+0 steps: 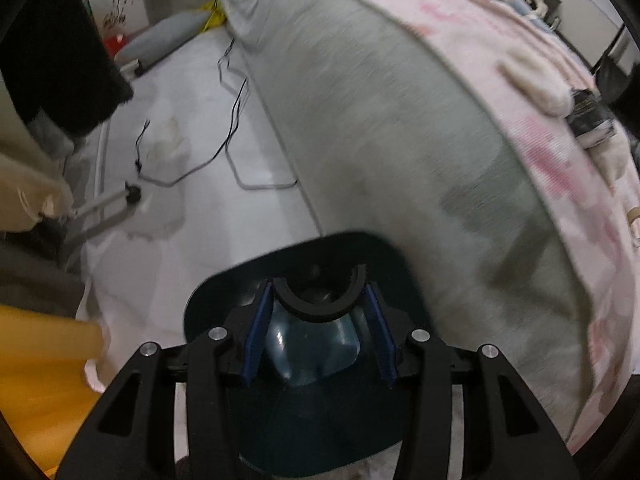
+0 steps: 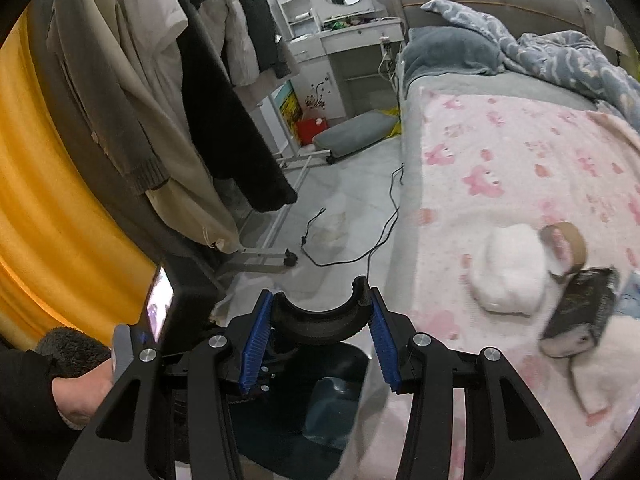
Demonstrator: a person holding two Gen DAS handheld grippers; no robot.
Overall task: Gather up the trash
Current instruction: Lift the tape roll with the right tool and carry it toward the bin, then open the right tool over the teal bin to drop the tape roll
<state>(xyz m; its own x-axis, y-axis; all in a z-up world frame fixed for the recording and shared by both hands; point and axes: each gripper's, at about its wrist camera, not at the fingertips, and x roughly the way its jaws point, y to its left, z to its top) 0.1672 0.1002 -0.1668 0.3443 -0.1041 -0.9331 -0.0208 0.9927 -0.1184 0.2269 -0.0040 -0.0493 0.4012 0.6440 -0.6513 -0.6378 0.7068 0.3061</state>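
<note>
In the left wrist view my left gripper (image 1: 320,312) is open and hangs over a dark blue trash bin (image 1: 400,264) beside the bed. A clear bluish plastic piece (image 1: 316,348) shows between its blue pads, down in the bin; I cannot tell whether the pads touch it. In the right wrist view my right gripper (image 2: 320,312) is open and empty above the same bin (image 2: 340,364). On the pink bed cover lie white crumpled tissue (image 2: 508,272), a brown tape roll (image 2: 568,244) and a dark packet (image 2: 584,304).
The bed side (image 1: 400,140) fills the right. Black cables (image 2: 360,252) trail on the floor. Coats (image 2: 180,100) hang on a wheeled rack at left, before an orange curtain (image 2: 36,200). A grey cushion (image 2: 352,132) and white desk (image 2: 340,44) stand far back.
</note>
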